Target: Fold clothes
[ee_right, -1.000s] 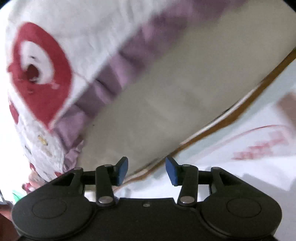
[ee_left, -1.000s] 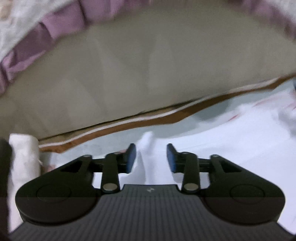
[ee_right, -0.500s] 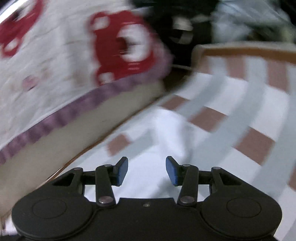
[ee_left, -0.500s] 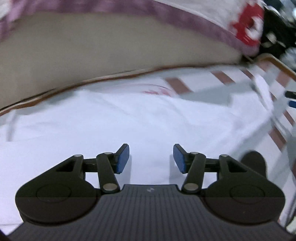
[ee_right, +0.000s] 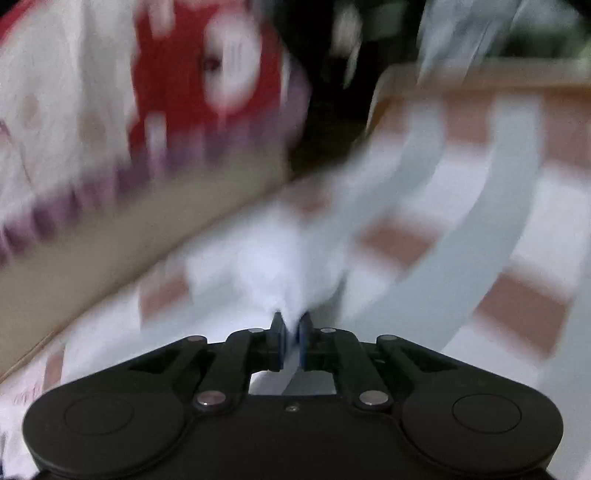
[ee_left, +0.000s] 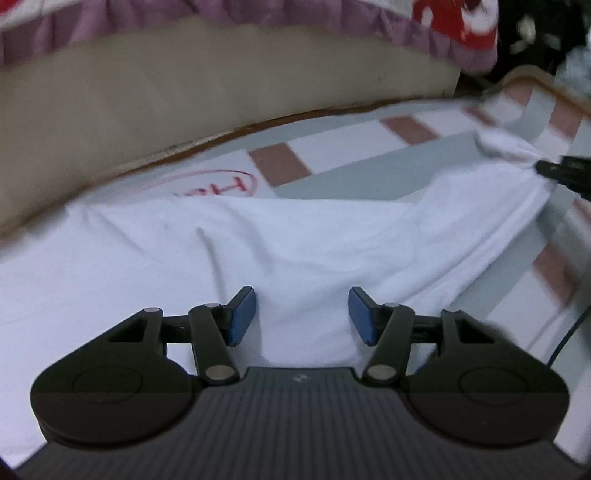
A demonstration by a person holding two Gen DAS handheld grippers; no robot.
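A white garment (ee_left: 258, 243) with a red round print lies spread on a checked sheet (ee_left: 369, 147). My left gripper (ee_left: 302, 314) hovers just over its near part; the jaws are opening and the blue pads press on nothing. Far right in the left wrist view, the tip of my right gripper (ee_left: 543, 170) pinches a bunched corner of the cloth. In the blurred right wrist view, my right gripper (ee_right: 291, 338) is shut on a fold of the white garment (ee_right: 266, 266), which bulges up ahead of the pads.
A beige mattress side (ee_left: 184, 99) with a purple frill (ee_left: 436, 37) and a red-and-white patterned cover (ee_right: 192, 74) rises behind the sheet. A dark gap with clutter (ee_left: 535, 33) lies at the far right. A thin cable (ee_left: 569, 332) runs along the right.
Both views swept sideways along the bed, from the beige mattress side to the checked sheet. The right gripper went from open to shut on the cloth. The left jaws spread wider.
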